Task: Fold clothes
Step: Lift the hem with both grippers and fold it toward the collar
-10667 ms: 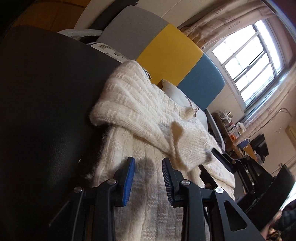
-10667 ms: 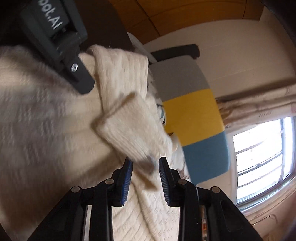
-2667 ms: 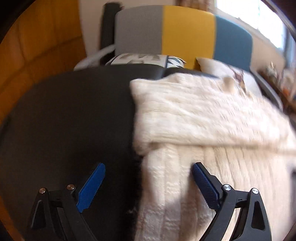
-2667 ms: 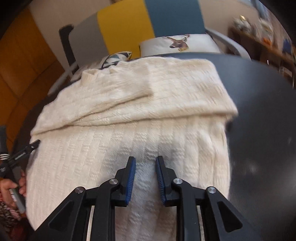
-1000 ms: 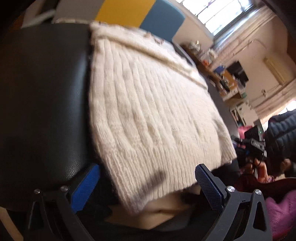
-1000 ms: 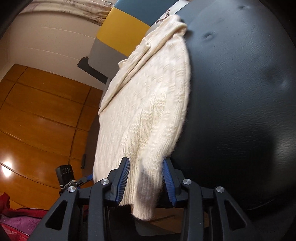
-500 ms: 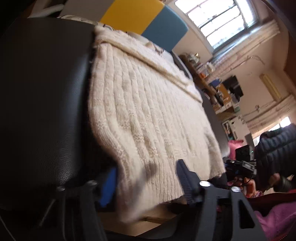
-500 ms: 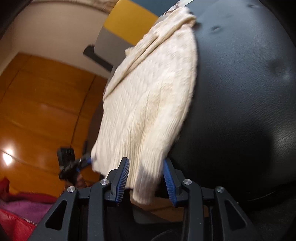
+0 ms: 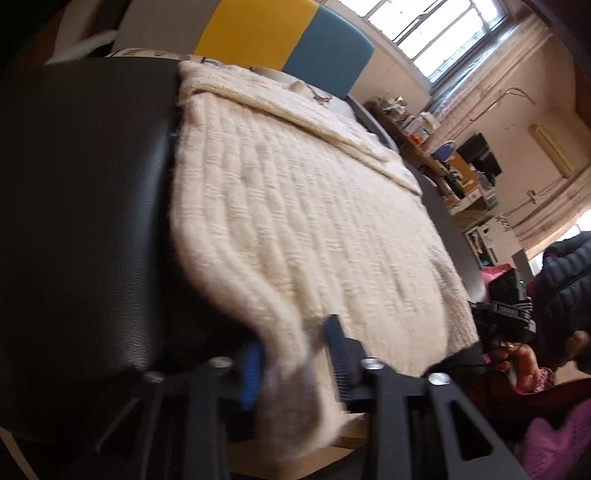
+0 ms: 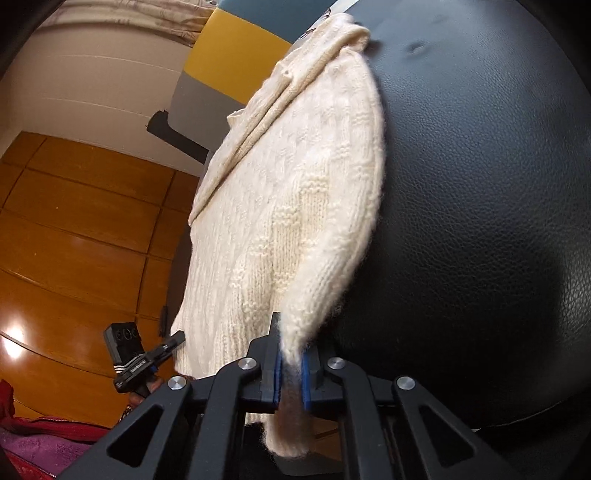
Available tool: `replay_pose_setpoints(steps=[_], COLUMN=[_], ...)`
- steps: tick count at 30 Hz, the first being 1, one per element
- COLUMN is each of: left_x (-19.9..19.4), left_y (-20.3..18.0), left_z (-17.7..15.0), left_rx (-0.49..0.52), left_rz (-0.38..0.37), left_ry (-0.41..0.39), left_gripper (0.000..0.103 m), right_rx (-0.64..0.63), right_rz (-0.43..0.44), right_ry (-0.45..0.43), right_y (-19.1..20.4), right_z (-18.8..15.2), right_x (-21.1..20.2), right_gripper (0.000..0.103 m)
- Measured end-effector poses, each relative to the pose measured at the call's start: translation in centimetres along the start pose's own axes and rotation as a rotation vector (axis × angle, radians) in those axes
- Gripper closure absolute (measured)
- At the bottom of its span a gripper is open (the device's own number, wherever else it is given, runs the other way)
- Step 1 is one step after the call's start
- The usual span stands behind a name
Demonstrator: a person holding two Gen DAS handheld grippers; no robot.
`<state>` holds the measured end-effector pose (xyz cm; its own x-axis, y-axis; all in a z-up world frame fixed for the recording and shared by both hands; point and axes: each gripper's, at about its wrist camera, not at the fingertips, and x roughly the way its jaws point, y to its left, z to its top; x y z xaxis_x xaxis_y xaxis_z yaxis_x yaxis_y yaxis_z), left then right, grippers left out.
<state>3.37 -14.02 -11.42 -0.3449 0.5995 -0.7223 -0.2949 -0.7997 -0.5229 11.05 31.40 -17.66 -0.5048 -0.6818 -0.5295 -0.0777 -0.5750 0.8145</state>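
Note:
A cream cable-knit sweater (image 9: 303,206) lies spread on a black leather surface (image 9: 81,192), its sleeves folded across the far end. Its near hem hangs over the front edge. My left gripper (image 9: 295,354) is shut on the hem's left corner, the knit bunched between the blue pads. In the right wrist view the same sweater (image 10: 295,206) drapes down toward me, and my right gripper (image 10: 290,365) is shut on the hem's right corner, with the tip of the fabric hanging below the fingers.
A grey, yellow and blue chair back (image 9: 266,40) stands behind the black surface. Wooden panelling (image 10: 74,236) is at the left. A cluttered shelf (image 9: 436,147) and a window (image 9: 443,29) lie to the right. A person's hand (image 9: 517,362) holds the other gripper.
Both grippers have closed on the sweater's hem: the left was wide open a second ago, the right narrowed from loosely around the corner to clamped on it. The hem corners are lifted slightly.

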Motion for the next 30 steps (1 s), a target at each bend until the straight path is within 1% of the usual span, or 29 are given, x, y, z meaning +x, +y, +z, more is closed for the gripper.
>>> replay_pose_setpoints(steps=[1,4,7,12,18,22,25,26,30], left_x=[0.0,-0.2,-0.4,-1.3,-3.6,-4.6,-5.4,-5.8,-7.7], left_y=[0.5,1.5,1.1,0.8,0.4,-0.7,-0.7,-0.5,0.2], left_z=[0.1,0.2,0.1,-0.1,0.2,0.0,-0.4,-0.7,-1.5], left_rx=[-0.026,-0.075,-0.037,-0.021,-0.028,-0.012,-0.046,-0.067,-0.107], left_rz=[-0.009,-0.037,-0.025,-0.06,-0.143,-0.175,-0.192,-0.205,-0.218], left_ry=[0.001,0.002,-0.007,-0.025,-0.1,-0.14,-0.162,-0.175,-0.212], left_gripper=[0.085,0.089,0.091,0.092,0.092,0.092,0.093,0.093,0.093], right_rx=[0.005,0.022,0.016,-0.009,-0.039,-0.044,-0.022,-0.01,-0.018], right_rz=[-0.001,0.002,0.016,0.044,0.078,0.094,0.099,0.119,0.169], right_ry=[-0.001,-0.019,-0.045,-0.092,-0.149,-0.172,-0.167,-0.17,-0.162], right_y=[-0.1,-0.4,-0.1,0.9,2.1,2.6,2.3,2.2,2.3], right_z=[0.0,-0.2,-0.2,-0.1,0.0,0.2,0.3,0.3,0.0], right_x=[0.0,-0.3,-1.0,-2.3,-3.8,-4.5,-4.2,-4.2,-4.6], right_gripper=[0.097,0.097,0.097,0.097,0.097,0.097,0.097,0.097,0.097])
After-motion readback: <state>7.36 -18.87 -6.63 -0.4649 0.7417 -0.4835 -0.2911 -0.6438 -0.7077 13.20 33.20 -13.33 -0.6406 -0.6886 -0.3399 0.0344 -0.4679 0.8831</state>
